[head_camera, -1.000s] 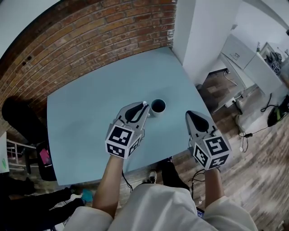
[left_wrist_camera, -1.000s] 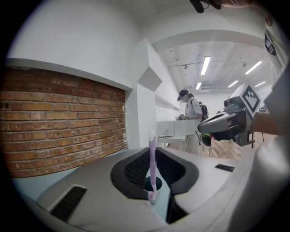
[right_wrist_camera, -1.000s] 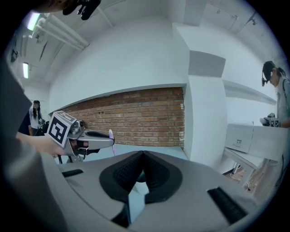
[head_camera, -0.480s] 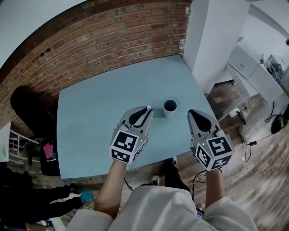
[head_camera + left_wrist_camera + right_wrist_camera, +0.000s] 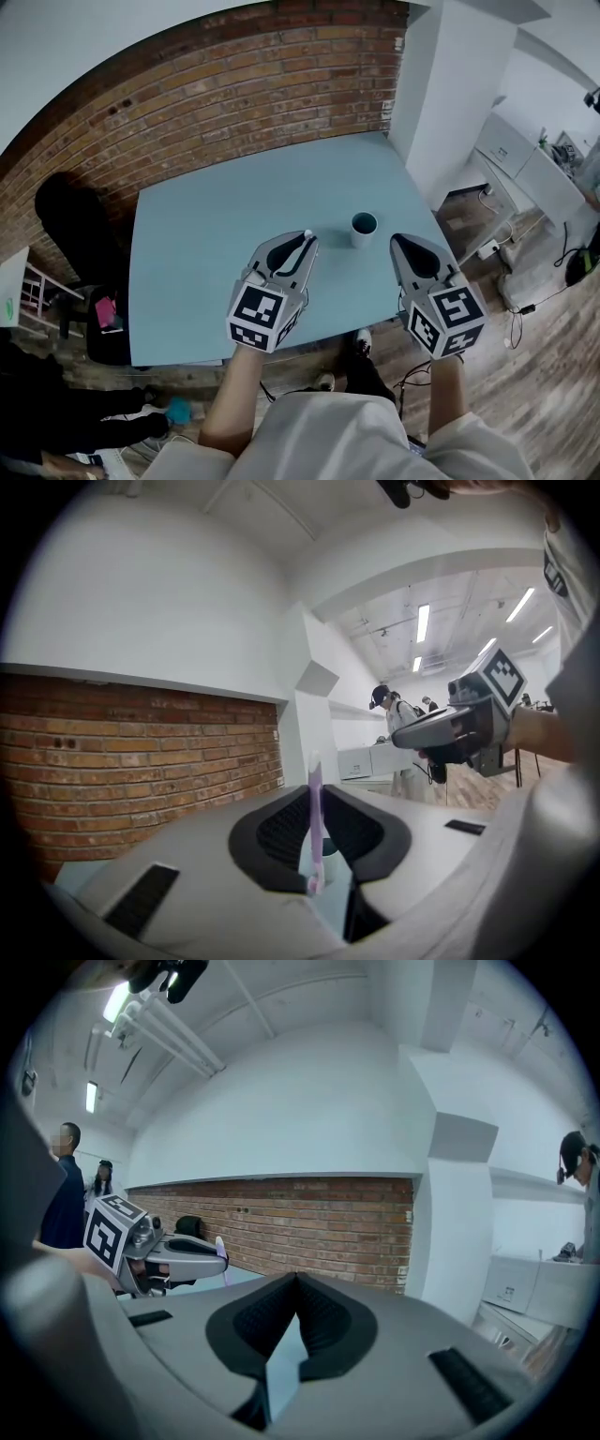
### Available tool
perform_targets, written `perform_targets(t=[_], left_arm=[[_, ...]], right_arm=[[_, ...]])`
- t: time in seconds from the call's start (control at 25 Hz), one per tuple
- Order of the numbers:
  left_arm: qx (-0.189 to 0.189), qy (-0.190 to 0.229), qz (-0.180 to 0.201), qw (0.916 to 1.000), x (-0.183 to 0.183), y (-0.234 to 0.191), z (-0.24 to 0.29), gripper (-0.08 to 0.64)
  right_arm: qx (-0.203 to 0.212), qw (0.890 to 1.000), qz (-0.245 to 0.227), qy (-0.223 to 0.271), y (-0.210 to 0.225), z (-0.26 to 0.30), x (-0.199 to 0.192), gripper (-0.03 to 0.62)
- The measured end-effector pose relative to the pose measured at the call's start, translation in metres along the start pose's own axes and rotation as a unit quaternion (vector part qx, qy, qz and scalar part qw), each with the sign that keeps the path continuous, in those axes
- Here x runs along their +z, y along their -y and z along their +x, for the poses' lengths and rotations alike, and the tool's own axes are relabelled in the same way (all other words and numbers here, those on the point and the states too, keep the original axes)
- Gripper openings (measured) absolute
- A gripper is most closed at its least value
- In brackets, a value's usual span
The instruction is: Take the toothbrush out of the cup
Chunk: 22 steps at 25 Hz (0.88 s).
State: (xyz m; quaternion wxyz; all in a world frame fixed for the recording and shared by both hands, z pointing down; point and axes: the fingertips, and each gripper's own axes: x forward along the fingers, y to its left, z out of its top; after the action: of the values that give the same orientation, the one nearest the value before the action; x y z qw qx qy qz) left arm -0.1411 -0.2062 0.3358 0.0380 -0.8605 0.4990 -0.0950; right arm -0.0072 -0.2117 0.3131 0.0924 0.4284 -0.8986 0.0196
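Note:
My left gripper [image 5: 302, 240] is shut on a pale purple toothbrush [image 5: 314, 822], which stands upright between its jaws with the white tip [image 5: 307, 232] poking out at the front. The dark cup [image 5: 364, 228] stands on the light blue table [image 5: 206, 234], a short way to the right of the left gripper and clear of the brush. My right gripper [image 5: 401, 246] hovers to the right of the cup, shut with nothing in it. In the right gripper view the left gripper [image 5: 202, 1260] shows at the left with the brush tip [image 5: 220, 1246].
A red brick wall [image 5: 216, 84] runs behind the table and a white pillar [image 5: 450, 75] stands at its right corner. A dark chair [image 5: 70, 234] sits at the table's left. Wooden floor [image 5: 534, 319] with cables lies to the right. People stand far off in both gripper views.
The view has shifted, so table and cup sit a little farther right and up. The left gripper keeps the toothbrush out of the cup; the gap between them stays about the same.

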Motion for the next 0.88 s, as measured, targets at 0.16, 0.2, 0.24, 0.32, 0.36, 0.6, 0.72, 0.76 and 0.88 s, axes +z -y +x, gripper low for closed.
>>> perform_targets(t=[0.16, 0.2, 0.24, 0.32, 0.36, 0.6, 0.72, 0.76, 0.88], left_arm=[[0.005, 0.012, 0.004, 0.9999, 0.012, 0.004, -0.018, 0.080], [0.006, 0.015, 0.006, 0.9998, 0.016, 0.005, -0.023, 0.080], [0.007, 0.019, 0.008, 0.9998, 0.019, 0.006, -0.027, 0.080], [0.009, 0.028, 0.011, 0.9995, 0.025, 0.008, -0.036, 0.080], [0.010, 0.033, 0.013, 0.9993, 0.028, 0.009, -0.041, 0.080], [0.015, 0.053, 0.018, 0.9983, 0.043, 0.012, -0.060, 0.080], [0.016, 0.057, 0.019, 0.9981, 0.046, 0.013, -0.065, 0.080], [0.015, 0.058, 0.020, 0.9980, 0.047, 0.013, -0.067, 0.080], [0.017, 0.060, 0.020, 0.9979, 0.048, 0.013, -0.072, 0.080]], right_arm=[[0.004, 1.000, -0.011, 0.004, -0.012, -0.010, 0.009, 0.018], [0.004, 1.000, -0.012, 0.005, -0.015, -0.012, 0.011, 0.018], [0.005, 1.000, -0.014, 0.007, -0.018, -0.014, 0.013, 0.018], [0.008, 1.000, -0.017, 0.009, -0.024, -0.018, 0.016, 0.018], [0.009, 1.000, -0.019, 0.010, -0.027, -0.019, 0.017, 0.018], [0.010, 0.999, -0.032, 0.009, -0.039, -0.026, 0.021, 0.018], [0.008, 0.999, -0.032, 0.010, -0.042, -0.029, 0.022, 0.018], [0.006, 0.999, -0.031, 0.010, -0.043, -0.030, 0.021, 0.018], [0.003, 1.000, -0.030, 0.009, -0.045, -0.030, 0.020, 0.018]])
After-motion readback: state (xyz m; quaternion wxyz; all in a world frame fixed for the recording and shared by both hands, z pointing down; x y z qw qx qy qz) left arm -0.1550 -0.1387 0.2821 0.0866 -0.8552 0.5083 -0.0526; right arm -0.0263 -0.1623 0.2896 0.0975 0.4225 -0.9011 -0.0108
